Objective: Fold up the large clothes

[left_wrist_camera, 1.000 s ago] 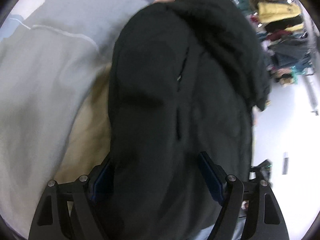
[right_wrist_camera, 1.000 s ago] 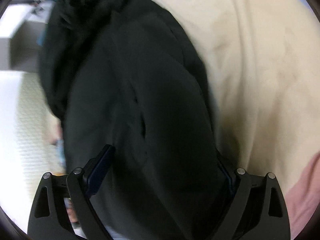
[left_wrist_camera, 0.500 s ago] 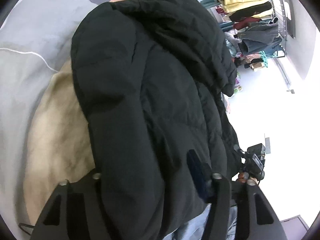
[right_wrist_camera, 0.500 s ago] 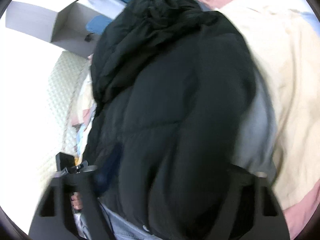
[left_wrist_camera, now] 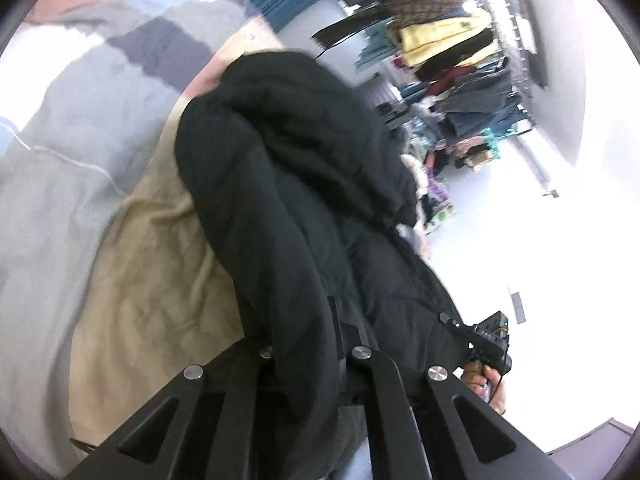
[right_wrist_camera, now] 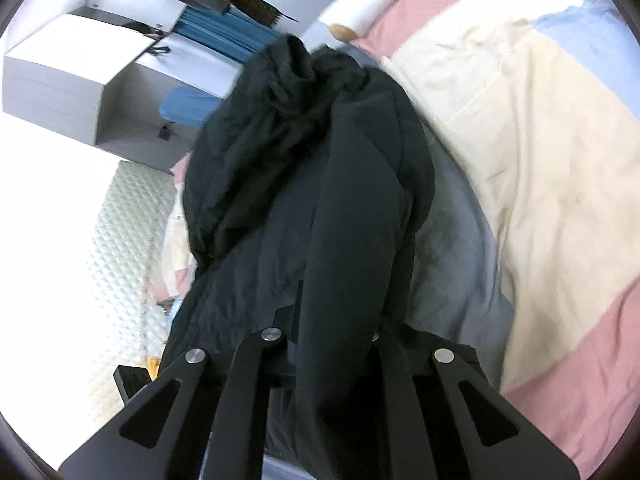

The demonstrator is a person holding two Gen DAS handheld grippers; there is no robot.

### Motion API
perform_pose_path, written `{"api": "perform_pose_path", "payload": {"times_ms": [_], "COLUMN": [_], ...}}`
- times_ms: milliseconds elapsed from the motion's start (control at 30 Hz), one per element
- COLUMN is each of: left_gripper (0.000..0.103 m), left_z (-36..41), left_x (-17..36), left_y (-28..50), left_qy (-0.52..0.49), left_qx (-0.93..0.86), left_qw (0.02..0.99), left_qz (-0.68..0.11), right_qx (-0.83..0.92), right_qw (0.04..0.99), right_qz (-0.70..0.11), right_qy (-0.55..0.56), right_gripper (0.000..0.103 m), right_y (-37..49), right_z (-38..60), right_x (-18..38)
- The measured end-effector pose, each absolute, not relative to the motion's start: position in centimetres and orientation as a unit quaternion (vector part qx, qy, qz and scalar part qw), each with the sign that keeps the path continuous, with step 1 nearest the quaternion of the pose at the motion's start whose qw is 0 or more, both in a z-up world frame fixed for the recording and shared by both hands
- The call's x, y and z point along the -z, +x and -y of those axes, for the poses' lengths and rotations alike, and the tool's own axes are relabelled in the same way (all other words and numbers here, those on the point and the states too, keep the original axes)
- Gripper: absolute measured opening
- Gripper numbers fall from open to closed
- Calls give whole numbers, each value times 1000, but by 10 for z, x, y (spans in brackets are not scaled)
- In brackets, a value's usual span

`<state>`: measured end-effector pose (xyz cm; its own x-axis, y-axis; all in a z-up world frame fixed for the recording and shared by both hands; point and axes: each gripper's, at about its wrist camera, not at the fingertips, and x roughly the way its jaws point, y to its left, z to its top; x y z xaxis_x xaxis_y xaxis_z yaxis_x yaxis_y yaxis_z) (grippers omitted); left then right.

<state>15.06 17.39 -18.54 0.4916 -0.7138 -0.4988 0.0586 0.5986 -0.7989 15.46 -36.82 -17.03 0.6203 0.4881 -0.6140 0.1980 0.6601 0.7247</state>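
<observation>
A: Left tongs (left_wrist_camera: 308,340) pose?

B: Pointing forward over the bed, narrowed tight onto a thick fold of the black jacket (left_wrist_camera: 288,184). Fabric bunches between the fingers and hides the pads.

A: Right tongs (right_wrist_camera: 336,320)?

B: Same deal. Clamped narrow on another fold of the black jacket (right_wrist_camera: 304,168), aimed along the bed edge. The right-hand rig and the person's hand (left_wrist_camera: 490,380) show at the lower right of the left view, just beside the jacket's hem.

A: Change from half a second ago?

B: Both tongs were spread wide around the jacket then; now they've closed in on it. The jacket looks narrower too, drawn into a long ridge rather than a broad slab.

A: Jacket look and place?

B: Black, puffy, matte, hood end crumpled at the far side. It hangs from both tongs above the bed's near edge, over the patchwork quilt (right_wrist_camera: 540,160) with beige, pink, grey panels. Whether its far end touches the quilt, can't tell.

A: Background?

B: Clothes rack (left_wrist_camera: 460,60) in the left view, white shelf unit (right_wrist_camera: 80,76) in the right. Motion blur on both.
</observation>
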Motion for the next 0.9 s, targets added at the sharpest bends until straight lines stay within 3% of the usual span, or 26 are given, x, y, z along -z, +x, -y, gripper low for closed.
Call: {"api": "perform_pose_path", "payload": {"times_ms": [533, 900], "left_gripper": [5, 6], "left_z": [-211, -219], "left_x": [39, -2], "left_y": [32, 15], "left_qy": [-357, -337], "left_qx": [254, 229], "left_qw": [822, 839], "left_qz": [-364, -360], "right_qx": [-180, -194], "right_qw": [845, 854], "right_qz": [-328, -312], "right_qy": [382, 369], "right_gripper": [8, 8], "right_y": [18, -14], "right_z": [381, 381], "right_x": [50, 12]}}
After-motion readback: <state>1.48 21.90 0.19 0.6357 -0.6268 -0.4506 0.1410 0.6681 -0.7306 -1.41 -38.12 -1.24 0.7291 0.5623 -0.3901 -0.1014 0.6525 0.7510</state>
